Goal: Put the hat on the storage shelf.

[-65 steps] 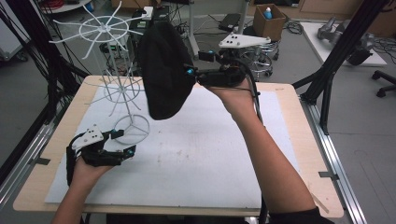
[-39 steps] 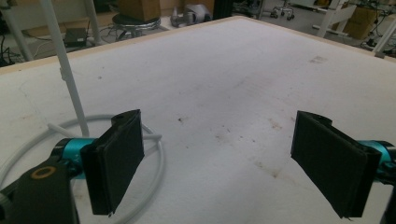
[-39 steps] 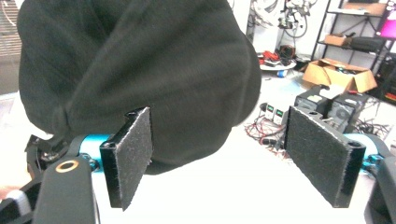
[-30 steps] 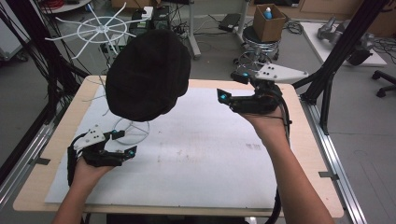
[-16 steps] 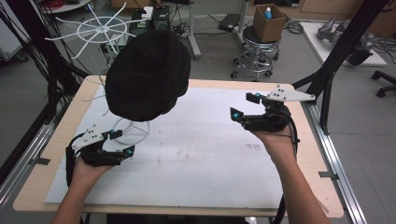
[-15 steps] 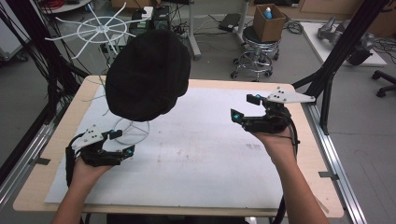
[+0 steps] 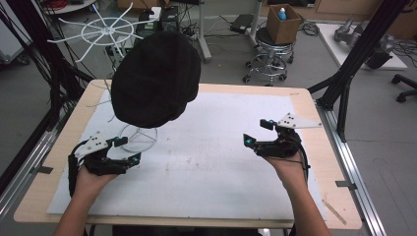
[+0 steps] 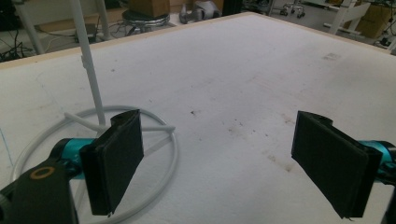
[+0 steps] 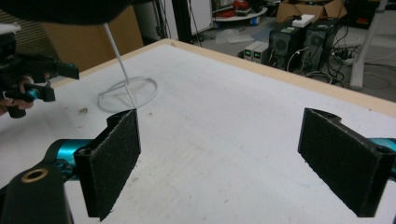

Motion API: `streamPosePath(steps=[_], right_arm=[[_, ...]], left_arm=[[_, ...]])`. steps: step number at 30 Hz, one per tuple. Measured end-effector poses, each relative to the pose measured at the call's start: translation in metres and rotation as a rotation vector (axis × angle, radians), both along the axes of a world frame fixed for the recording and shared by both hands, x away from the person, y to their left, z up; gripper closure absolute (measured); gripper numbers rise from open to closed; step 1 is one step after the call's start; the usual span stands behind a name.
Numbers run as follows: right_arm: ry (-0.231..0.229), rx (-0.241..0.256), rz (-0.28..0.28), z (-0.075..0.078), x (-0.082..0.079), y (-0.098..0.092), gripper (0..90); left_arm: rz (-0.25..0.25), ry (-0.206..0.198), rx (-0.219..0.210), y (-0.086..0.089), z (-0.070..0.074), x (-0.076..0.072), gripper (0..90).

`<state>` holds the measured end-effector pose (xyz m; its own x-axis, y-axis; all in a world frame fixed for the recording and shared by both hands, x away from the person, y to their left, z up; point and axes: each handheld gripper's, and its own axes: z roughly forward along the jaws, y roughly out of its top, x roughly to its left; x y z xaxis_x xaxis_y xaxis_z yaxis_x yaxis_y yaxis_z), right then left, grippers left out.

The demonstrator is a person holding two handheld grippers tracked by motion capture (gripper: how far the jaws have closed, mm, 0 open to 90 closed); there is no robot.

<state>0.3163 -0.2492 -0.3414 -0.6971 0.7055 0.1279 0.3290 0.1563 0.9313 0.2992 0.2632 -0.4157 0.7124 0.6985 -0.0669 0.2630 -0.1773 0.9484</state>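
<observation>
A black hat (image 7: 155, 78) hangs on a white wire stand, covering its upper arms; its lower edge (image 9: 70, 9) shows in the right gripper view. The stand's ring base (image 7: 139, 138) rests on the white table sheet (image 7: 211, 172). My left gripper (image 7: 129, 150) sits just left of that ring, open and holding nothing. In the left gripper view the ring base (image 8: 161, 140) and pole (image 8: 88, 70) lie just beyond the left jaw of my left gripper (image 8: 233, 168). My right gripper (image 7: 255, 132) hovers open over the table's right side, far from the hat. In its own view the right gripper (image 9: 233, 158) faces the ring base (image 9: 127, 93).
A second white spoked rack (image 7: 105, 32) stands behind the table. The wooden table edge (image 7: 314, 113) borders the sheet. Black frame posts (image 7: 359, 54), a stool (image 7: 268, 59) with a box, and computers stand on the floor beyond. The left hand's gripper (image 9: 28, 79) appears at the far left.
The right gripper brought the hat onto the stand, let it go, and drew back right and toward the person. The left gripper stayed by the ring base.
</observation>
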Motion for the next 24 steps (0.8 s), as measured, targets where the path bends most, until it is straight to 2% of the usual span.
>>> streamPosePath(steps=[1, 5, 7, 10, 13, 19, 21, 24], right_arm=[[0.014, -0.013, 0.001, -0.004, 0.0, 0.001, 11.8], [0.001, -0.01, 0.01, -0.017, -0.002, 0.0, 11.3], [0.049, -0.031, 0.017, -0.022, 0.0, 0.0, 10.8], [0.075, -0.051, 0.028, -0.025, 0.001, 0.001, 10.8], [0.072, -0.067, 0.031, -0.027, 0.002, 0.004, 10.8], [0.101, -0.081, 0.027, -0.031, 0.003, 0.004, 10.8], [0.101, -0.079, 0.023, -0.031, 0.003, 0.003, 10.8], [0.047, -0.035, -0.001, -0.036, 0.0, -0.001, 10.9]], left_arm=[[0.002, 0.0, -0.001, 0.0, 0.0, 0.0, 16.9], [0.006, 0.002, 0.005, 0.0, -0.001, 0.001, 16.9], [0.008, 0.002, 0.01, 0.001, -0.001, 0.001, 16.9], [0.008, 0.006, 0.009, 0.0, -0.002, 0.002, 16.9], [0.007, 0.01, 0.014, 0.0, -0.003, 0.002, 16.9], [0.018, 0.007, 0.011, 0.001, -0.002, 0.002, 16.9], [0.015, 0.006, 0.01, 0.0, -0.002, 0.003, 17.0], [0.014, 0.004, 0.009, 0.0, -0.001, 0.002, 16.9]])
